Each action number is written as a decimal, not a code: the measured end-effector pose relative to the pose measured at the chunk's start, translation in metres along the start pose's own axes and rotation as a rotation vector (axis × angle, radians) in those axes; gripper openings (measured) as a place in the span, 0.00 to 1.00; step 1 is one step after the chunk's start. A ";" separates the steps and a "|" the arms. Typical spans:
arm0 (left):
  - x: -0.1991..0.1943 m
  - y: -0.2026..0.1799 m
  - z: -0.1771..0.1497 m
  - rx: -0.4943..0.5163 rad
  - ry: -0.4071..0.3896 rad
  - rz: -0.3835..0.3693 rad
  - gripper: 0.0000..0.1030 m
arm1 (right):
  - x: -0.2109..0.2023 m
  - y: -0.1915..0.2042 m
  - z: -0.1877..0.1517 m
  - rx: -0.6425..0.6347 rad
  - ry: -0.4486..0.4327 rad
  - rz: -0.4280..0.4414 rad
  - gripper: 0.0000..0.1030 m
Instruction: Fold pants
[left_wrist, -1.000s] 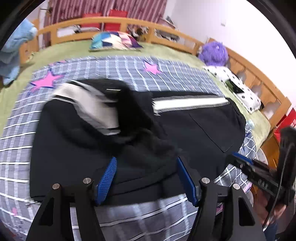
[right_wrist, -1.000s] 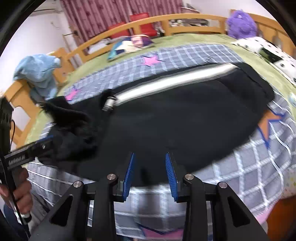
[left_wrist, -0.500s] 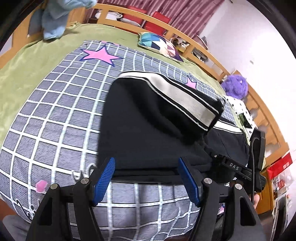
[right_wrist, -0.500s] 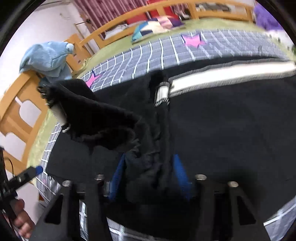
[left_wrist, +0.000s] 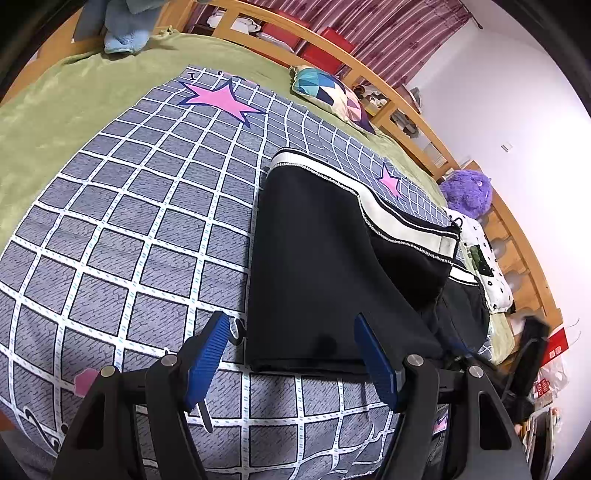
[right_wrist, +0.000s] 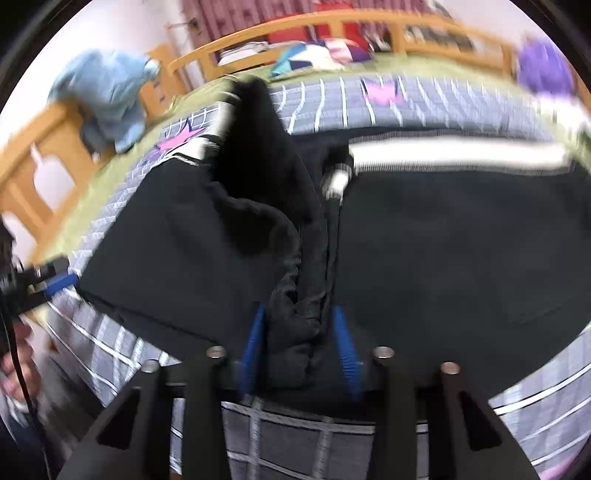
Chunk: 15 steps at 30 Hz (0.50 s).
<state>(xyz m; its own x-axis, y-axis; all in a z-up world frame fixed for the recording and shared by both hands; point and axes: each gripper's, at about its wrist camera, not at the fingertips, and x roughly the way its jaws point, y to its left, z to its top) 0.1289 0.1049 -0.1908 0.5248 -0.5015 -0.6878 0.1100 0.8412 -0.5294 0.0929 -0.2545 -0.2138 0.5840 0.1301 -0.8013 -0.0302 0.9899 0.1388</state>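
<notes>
Black pants (left_wrist: 317, 266) with a white side stripe lie on the grey checked bedspread (left_wrist: 140, 206), the leg end folded over toward the waist. My left gripper (left_wrist: 291, 354) is open, its blue pads on either side of the near folded edge, holding nothing. In the right wrist view the pants (right_wrist: 443, 236) fill the middle, and my right gripper (right_wrist: 299, 347) is shut on a bunched fold of the black cloth, lifting it. The view is blurred by motion.
A patterned pillow (left_wrist: 328, 92) and a purple plush toy (left_wrist: 467, 192) lie at the far side. A wooden bed rail (left_wrist: 406, 107) runs round the bed. Blue cloth (right_wrist: 107, 96) hangs on the rail at left. A spotted white cushion (left_wrist: 487, 266) lies at the right.
My left gripper let go of the black cloth and drew back to the folded edge. My right gripper closed on a bunch of the pants and lifted it.
</notes>
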 end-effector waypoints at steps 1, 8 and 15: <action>0.000 0.001 0.000 -0.002 -0.003 -0.002 0.66 | -0.007 0.003 0.004 -0.020 -0.027 -0.006 0.44; 0.002 0.003 0.003 -0.010 0.000 -0.014 0.66 | -0.004 0.031 0.063 -0.130 -0.176 -0.024 0.66; -0.004 0.007 0.008 -0.008 -0.011 0.008 0.66 | 0.062 0.042 0.108 -0.200 -0.044 -0.044 0.10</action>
<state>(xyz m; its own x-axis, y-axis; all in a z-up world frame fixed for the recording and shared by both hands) 0.1343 0.1140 -0.1876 0.5350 -0.4924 -0.6865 0.0992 0.8436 -0.5278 0.2156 -0.2113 -0.1943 0.6232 0.0881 -0.7771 -0.1617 0.9867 -0.0178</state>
